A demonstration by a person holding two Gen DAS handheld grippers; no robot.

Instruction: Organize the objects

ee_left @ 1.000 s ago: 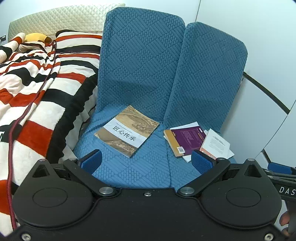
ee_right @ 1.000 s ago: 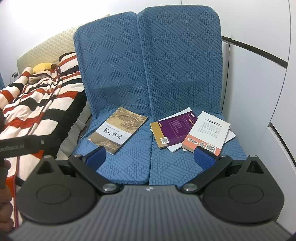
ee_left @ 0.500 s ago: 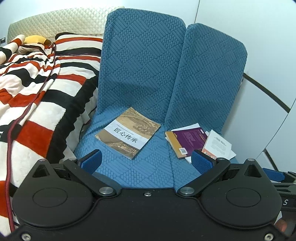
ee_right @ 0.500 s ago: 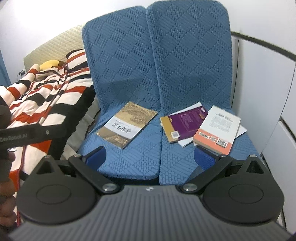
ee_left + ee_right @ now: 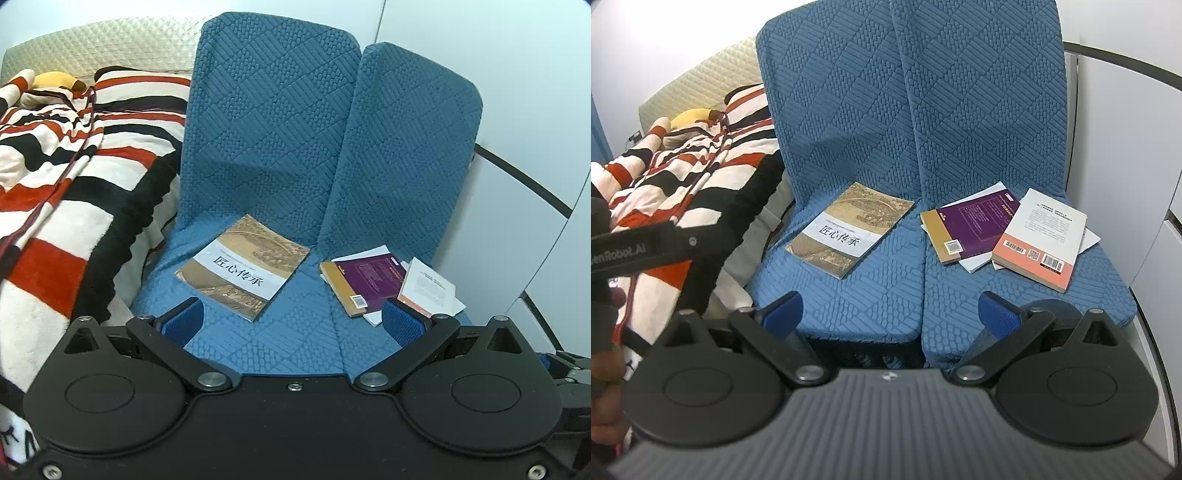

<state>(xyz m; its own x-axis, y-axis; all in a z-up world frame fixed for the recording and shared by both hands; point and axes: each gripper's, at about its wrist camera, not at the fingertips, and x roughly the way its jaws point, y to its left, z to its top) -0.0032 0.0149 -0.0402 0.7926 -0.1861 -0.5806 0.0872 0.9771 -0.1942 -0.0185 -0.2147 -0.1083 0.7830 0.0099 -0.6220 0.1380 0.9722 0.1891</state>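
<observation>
Brown book (image 5: 242, 267) flat on left blue seat cushion (image 5: 295, 332), frame centre; purple book (image 5: 967, 225) and white-orange book (image 5: 1039, 236) overlap on loose papers (image 5: 975, 263) on right cushion, white-orange one uppermost. Books sit larger and lower in frame than second ago: you've closed in on seat, nothing gripped yet, sorting not begun.

Left gripper (image 5: 293, 321): jaws wide apart, empty, brown book just beyond left jaw. Right gripper (image 5: 890, 308): jaws spread, empty, short of cushion edge, right pile beyond right jaw. Striped blanket (image 5: 55, 206) at frame left.
</observation>
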